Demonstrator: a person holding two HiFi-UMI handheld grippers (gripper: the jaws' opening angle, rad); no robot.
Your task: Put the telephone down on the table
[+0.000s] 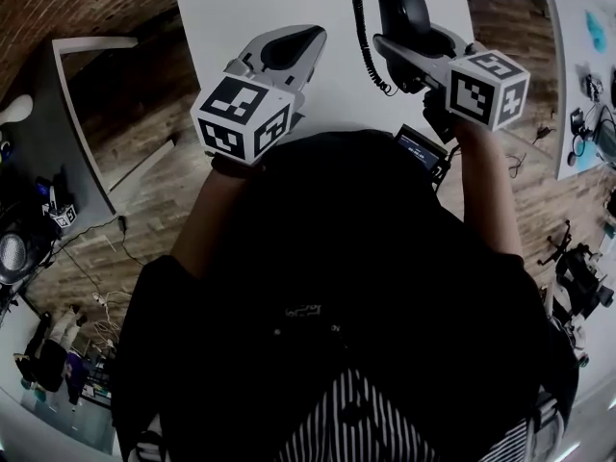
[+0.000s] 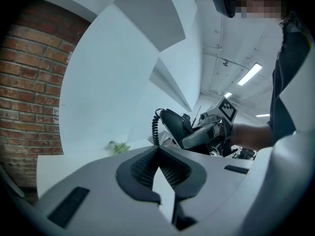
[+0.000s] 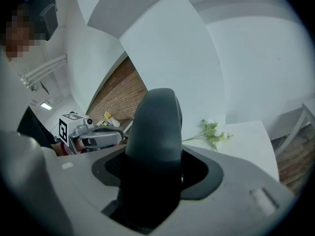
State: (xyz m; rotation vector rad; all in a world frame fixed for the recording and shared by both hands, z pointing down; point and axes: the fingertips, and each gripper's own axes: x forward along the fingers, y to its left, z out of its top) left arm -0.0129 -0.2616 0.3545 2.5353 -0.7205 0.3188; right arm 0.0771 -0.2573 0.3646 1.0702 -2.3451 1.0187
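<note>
Telephone: black handset with coiled cord, clamped between the jaws of the right gripper, held over the far part of the white table, apparently clear of its surface. Left gripper: jaws closed together, nothing between them, raised beside the right one. Task status: handset in hand, not yet laid down; lowering and release remain.

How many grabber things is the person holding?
2. The left gripper, empty, hangs over the table; the right gripper, beside it, grips the telephone. Neither is hidden.
</note>
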